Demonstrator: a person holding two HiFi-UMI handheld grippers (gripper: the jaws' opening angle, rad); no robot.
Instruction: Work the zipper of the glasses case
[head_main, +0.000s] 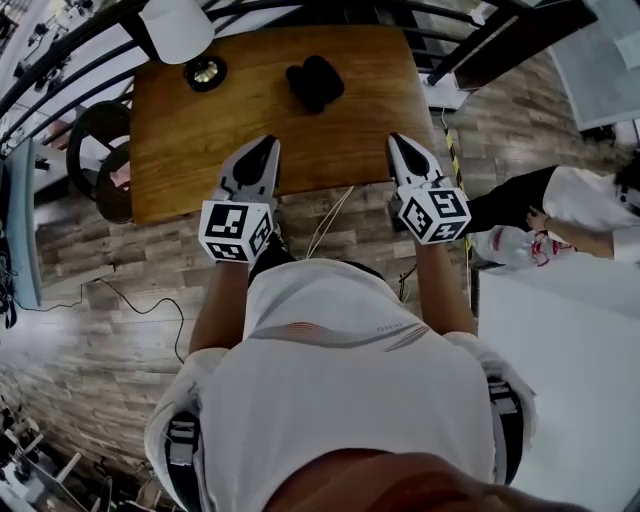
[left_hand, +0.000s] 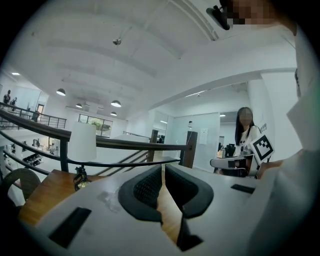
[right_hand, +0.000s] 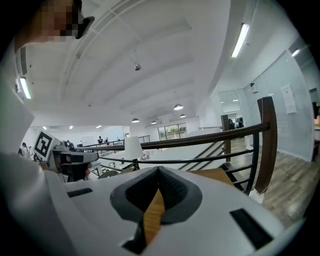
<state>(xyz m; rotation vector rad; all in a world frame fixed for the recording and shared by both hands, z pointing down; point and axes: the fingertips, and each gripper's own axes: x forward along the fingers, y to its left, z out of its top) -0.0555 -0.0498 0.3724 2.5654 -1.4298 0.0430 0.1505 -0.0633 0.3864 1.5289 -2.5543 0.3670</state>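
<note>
Both grippers sat at the near edge of the wooden table (head_main: 190, 140). The left gripper (head_main: 267, 143) had its jaws pressed together with nothing between them, and its own view (left_hand: 163, 168) showed only bare wood past the tips. The right gripper (head_main: 397, 141) was the same, jaws together and empty (right_hand: 158, 170).

The glasses case (head_main: 314, 82) lay toward the far middle of the table, well apart from both grippers and roughly between their lines. Open wood ran from the tips to the case. A lamp (head_main: 180, 28) stood at the far left corner, its base (head_main: 205, 72) left of the case and apart from it. A dark railing (head_main: 60, 60) ran along the table's far edge, and a chair (head_main: 100, 150) sat off the left edge.

The count: one case, one lamp, one table, two grippers. One person in white (head_main: 590, 205) sat off to the right, clear of the table.
</note>
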